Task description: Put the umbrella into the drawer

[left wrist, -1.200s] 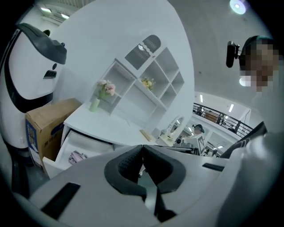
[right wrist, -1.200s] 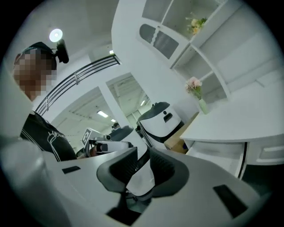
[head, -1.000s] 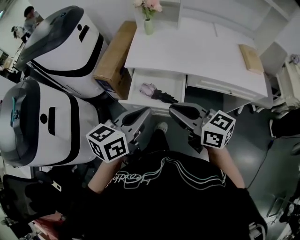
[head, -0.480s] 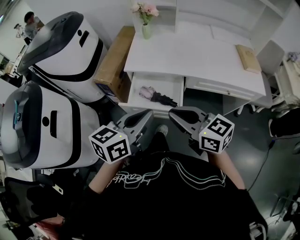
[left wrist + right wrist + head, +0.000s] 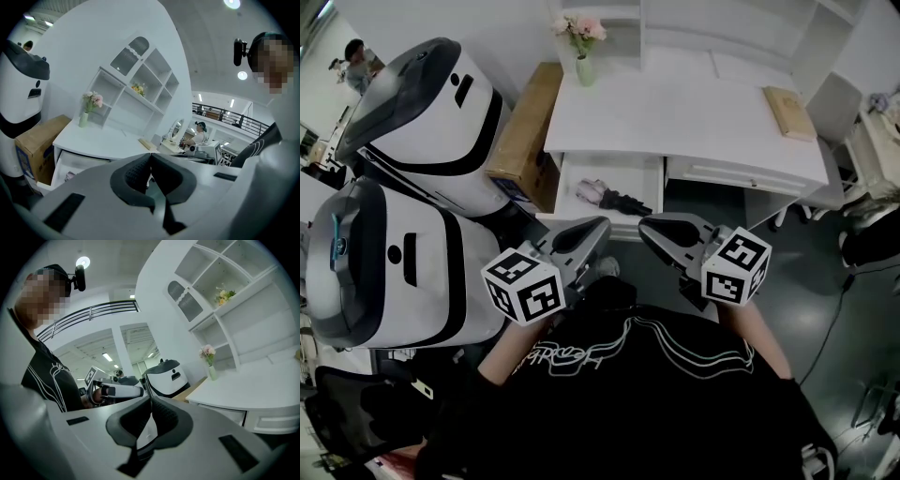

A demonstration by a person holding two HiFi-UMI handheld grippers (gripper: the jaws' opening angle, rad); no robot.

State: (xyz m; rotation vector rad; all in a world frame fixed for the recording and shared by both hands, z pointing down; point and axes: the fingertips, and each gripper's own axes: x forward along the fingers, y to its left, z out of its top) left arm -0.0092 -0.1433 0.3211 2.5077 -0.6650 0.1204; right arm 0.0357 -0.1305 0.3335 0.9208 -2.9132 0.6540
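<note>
1. Two grippers are low in the middle of the head view, close to the person's black shirt.
2. The left gripper (image 5: 596, 226) has its jaws pressed tight together. Nothing is in them.
3. The right gripper (image 5: 647, 229) is the same, with its jaws tight together and nothing held.
4. Just above them in the picture is the drawer (image 5: 581, 171). It is pulled open under the left part of the desk (image 5: 694, 103). Both grippers look apart from it.
5. The umbrella (image 5: 612, 196) lies folded inside the drawer. Its left end is pink and its right end is black.
6. I think the main job is done, because the umbrella is in the drawer and nobody holds it. The drawer is open, so pushing it shut may be all that is left.
7. Farther up, a vase (image 5: 584, 67) of flowers stands at the desk's upper left. A tan book (image 5: 789, 111) lies at its right.
8. A brown box (image 5: 523, 127) leans beside the desk, and two big white machines (image 5: 431, 103) fill the left side.
</note>
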